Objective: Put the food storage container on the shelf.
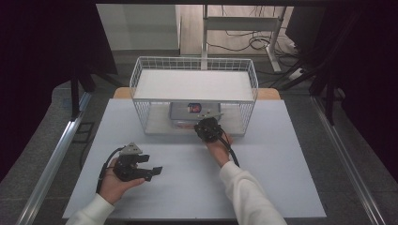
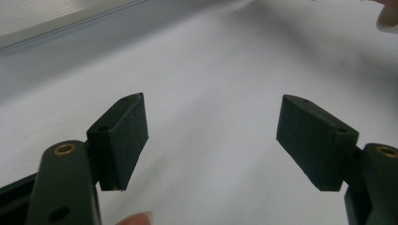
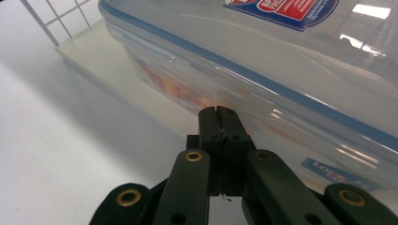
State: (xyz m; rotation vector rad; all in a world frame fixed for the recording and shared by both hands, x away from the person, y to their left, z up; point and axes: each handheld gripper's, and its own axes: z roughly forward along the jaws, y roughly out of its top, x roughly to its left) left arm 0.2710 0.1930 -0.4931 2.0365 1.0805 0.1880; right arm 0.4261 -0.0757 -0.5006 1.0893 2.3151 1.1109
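Note:
A clear plastic food container (image 1: 187, 112) with a blue-sealed lid and a red label sits on the lower level of a white wire shelf (image 1: 195, 75). In the right gripper view the container (image 3: 281, 61) is close ahead, with reddish contents showing through its side wall. My right gripper (image 1: 206, 123) is at the shelf's open front, and its jaws are pressed together with nothing between them, the tips (image 3: 218, 111) right at the container's near wall. My left gripper (image 1: 155, 171) rests over the table at the near left, open; its pads (image 2: 126, 136) stand wide apart over bare table.
The white tabletop (image 1: 187, 187) stretches from the shelf toward the person. The shelf's clear base tray (image 3: 117, 79) lips just above the table. Beyond the table are a white desk frame (image 1: 244, 23), cables on the floor, and dark curtains on both sides.

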